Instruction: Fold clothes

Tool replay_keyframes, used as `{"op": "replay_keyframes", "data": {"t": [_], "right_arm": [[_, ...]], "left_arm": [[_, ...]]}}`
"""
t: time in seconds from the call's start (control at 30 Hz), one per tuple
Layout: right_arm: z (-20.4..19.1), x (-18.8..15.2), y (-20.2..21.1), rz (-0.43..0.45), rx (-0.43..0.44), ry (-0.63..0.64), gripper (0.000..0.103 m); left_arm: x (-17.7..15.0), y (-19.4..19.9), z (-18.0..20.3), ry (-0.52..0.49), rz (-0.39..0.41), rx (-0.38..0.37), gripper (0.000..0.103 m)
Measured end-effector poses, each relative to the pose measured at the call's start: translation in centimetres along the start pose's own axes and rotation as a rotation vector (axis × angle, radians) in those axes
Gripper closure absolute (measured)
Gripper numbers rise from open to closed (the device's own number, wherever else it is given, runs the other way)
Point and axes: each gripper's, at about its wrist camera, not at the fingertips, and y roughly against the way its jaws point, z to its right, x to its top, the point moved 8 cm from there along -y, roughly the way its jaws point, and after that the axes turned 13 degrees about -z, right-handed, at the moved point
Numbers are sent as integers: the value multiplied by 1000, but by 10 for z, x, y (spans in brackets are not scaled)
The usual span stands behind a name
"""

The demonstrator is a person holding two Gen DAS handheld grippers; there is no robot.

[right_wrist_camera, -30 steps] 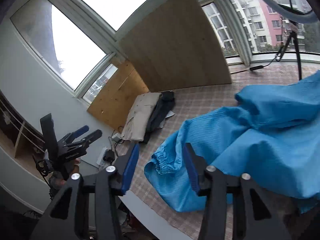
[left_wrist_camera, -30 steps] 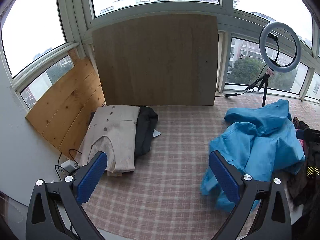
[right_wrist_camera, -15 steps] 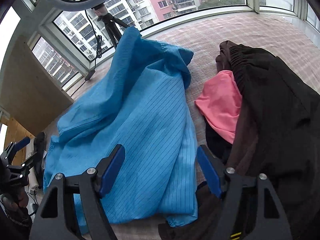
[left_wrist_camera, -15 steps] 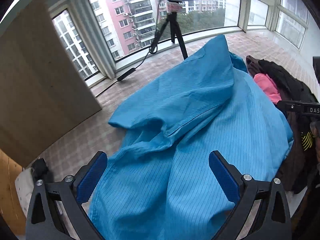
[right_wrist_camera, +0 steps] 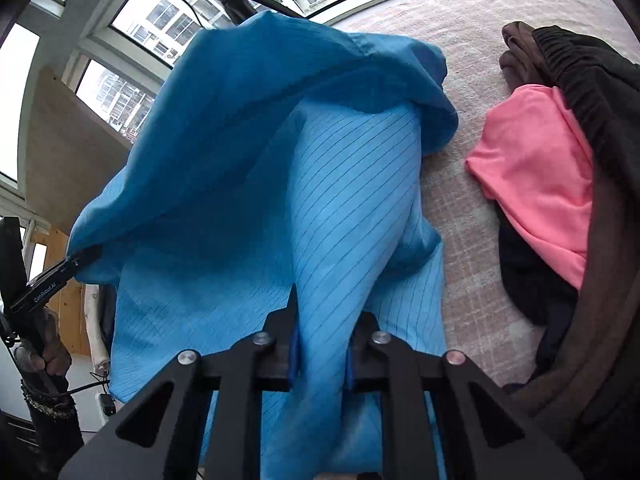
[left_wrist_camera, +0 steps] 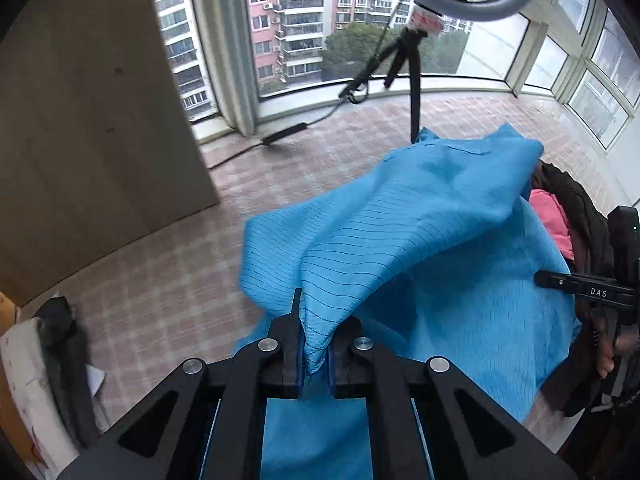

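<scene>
Blue striped garment (left_wrist_camera: 420,216) is bunched between both your tongs: left gripper (left_wrist_camera: 314,354) and right gripper (right_wrist_camera: 320,350) are closing, pads pinching its fabric.

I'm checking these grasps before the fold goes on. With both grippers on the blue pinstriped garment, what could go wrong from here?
1. The left gripper is closing on just a narrow bunched tip of the blue pinstriped garment, which could slip out when pulled.
2. The right gripper, also closing, pinches a thick gathered fold, so several layers may lift together.
3. The garment lies close beside the pink cloth and dark clothes, which might get dragged.
</scene>
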Motion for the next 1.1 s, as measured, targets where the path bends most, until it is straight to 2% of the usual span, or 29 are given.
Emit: {"op": "replay_keyframes", "data": {"t": [0.13, 0.17, 0.2, 0.23, 0.3, 0.33, 0.37, 0.4, 0.43, 0.47, 0.5, 0.53, 0.57, 0.67, 0.73, 0.8, 0.9, 0.93, 0.97, 1.0, 1.03, 1.1], "right_arm": [[-49, -44, 38, -38, 75, 155, 97], [-62, -59, 49, -52, 85, 206, 97], [-69, -77, 53, -78, 40, 262, 96], [-70, -98, 46, -151, 12, 290, 95], [-68, -140, 30, -311, -38, 338, 84], [-67, -140, 32, -303, -71, 352, 84], [-66, -137, 34, -283, -105, 365, 83], [-65, -133, 37, -263, -140, 377, 78], [-66, -118, 44, -198, -165, 380, 70], [-66, -96, 50, -125, -193, 373, 47], [-68, -74, 54, -64, -213, 373, 32], [-70, -52, 58, -4, -230, 375, 31], [-71, -35, 57, 14, -235, 375, 31], [-77, -7, 45, 22, -208, 353, 31], [-83, 5, 35, 16, -176, 328, 31], [-94, 7, 26, 15, -138, 343, 31], [-93, 4, 10, -1, -145, 362, 31], [-94, 3, 7, -6, -143, 369, 31], [-94, 2, 6, -8, -144, 379, 31], [-94, 1, 6, -7, -151, 389, 31], [-97, 2, 7, -1, -148, 403, 31], [-103, 5, 7, 11, -137, 431, 31]], "left_arm": [[-77, 68, -92, 175, 53, 52, 96], [-106, 77, -116, 222, 42, 96, 89], [-137, 79, -137, 260, 9, 163, 82], [-171, 76, -155, 291, -45, 255, 67], [-235, 64, -184, 330, -185, 428, 68], [-262, 59, -194, 342, -247, 474, 68], [-279, 56, -196, 351, -282, 473, 68], [-287, 55, -192, 355, -285, 445, 68], [-282, 54, -181, 338, -262, 403, 68], [-272, 52, -166, 308, -229, 356, 64], [-255, 49, -149, 264, -196, 328, 63], [-233, 47, -129, 208, -162, 317, 58], [-211, 44, -109, 152, -128, 305, 49], [-140, 31, -62, -12, -50, 320, 36], [-94, 19, -37, -107, -11, 341, 35], [-55, 1, -24, -158, -9, 358, 35], [-17, -32, -16, -180, -44, 296, 35], [-13, -38, -20, -165, -56, 274, 42], [-13, -38, -27, -141, -62, 248, 69], [-13, -38, -35, -116, -69, 222, 88], [-12, -39, -42, -91, -75, 197, 99], [-12, -39, -57, -42, -88, 145, 102]]}}
